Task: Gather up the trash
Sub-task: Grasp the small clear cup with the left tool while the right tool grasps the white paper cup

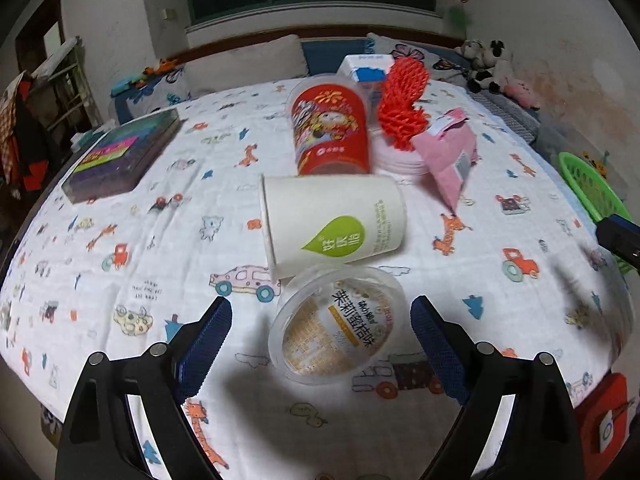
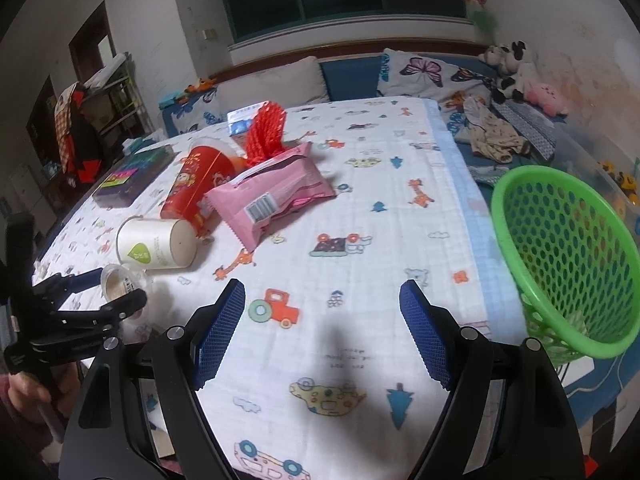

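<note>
While your left hand-held gripper [image 1: 321,312] hangs with its blue pads spread wide on either side of the clear plastic cup [image 1: 340,326], nothing is pinched between them; the cup lies on its side on the cartoon-print cloth [image 1: 160,216] over the counter, its orange label showing Chinese characters that read 茉莉蜜桔茶 as far as I can make out. Just beyond it a white paper cup [image 1: 332,224] lies tipped over, bearing a green leaf mark with white characters too small to read surely. Behind that stands a red tub [image 1: 330,130] with a cartoon figure and gold lettering, then a red foam net [image 1: 402,108], a blue-and-white carton [image 1: 366,70] and a pink packet [image 2: 276,196] with a barcode. Your right hand-held gripper [image 2: 322,306] is likewise wide apart and empty above the cloth, with the green basket [image 2: 568,256] tilted at the counter's right edge.
</note>
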The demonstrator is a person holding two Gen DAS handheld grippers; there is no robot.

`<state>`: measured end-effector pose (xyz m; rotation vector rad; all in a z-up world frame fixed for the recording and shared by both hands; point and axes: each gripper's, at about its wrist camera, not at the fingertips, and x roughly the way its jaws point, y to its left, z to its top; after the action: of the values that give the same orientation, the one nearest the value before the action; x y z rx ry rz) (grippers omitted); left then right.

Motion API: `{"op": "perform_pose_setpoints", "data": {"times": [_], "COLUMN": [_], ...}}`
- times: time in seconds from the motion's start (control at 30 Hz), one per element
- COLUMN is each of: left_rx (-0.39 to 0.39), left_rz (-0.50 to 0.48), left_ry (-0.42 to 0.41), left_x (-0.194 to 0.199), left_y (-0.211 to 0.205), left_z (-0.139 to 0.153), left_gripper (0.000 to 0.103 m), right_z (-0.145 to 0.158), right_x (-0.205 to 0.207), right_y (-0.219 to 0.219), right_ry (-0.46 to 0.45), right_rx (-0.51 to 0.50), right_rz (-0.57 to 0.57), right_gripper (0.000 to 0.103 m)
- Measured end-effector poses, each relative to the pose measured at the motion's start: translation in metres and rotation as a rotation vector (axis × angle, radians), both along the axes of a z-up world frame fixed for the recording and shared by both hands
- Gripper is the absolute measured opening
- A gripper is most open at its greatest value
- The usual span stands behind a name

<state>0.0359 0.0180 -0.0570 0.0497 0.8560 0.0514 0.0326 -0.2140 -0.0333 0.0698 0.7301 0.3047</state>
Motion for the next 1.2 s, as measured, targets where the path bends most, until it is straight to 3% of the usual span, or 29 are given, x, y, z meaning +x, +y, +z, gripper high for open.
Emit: {"op": "perform_pose_setpoints", "data": {"times": [0.47,0.73,0.8,0.87,0.9,1.2], "left_rx": [-0.063,-0.039,-0.057,-0.065,-0.076,-0.105], "left_rz": [-0.002,0.012,0.024,0.029,0.029,0.032], "left_ry": [0.027,0.028,0.038,0.049,0.052,-0.005], "left_x": [0.002,0.004,0.006,0.008,0.008,-0.004], "left_y": [-0.003,-0.005,-0.002,0.001,0.003,0.025], "left_z": [-0.012,-0.014,-0.015,-0.016,-0.016,0.007], "left_gripper": [0.083,0.083,0.080,0.065,0.063,0.062], "right_z": [-0.003,-0.005,-0.005,-0.005,-0.005,0.001], "right_x": [0.005,0.005,0.006,0.006,0.006,0.014], "right_y": [0.019,0.021,0.022,0.024,0.025,0.055], "right_ry": [0.008,0.015,0.016,0.015,0.015,0.016], "right_rx": [-0.015,-0.019,-0.019,-0.022,-0.024,-0.044], "right_rz": [0.046,0.055,0.060,0.067,0.072,0.196], "right_gripper": [0.080,0.079,0.079,0.079,0.079,0.079]}}
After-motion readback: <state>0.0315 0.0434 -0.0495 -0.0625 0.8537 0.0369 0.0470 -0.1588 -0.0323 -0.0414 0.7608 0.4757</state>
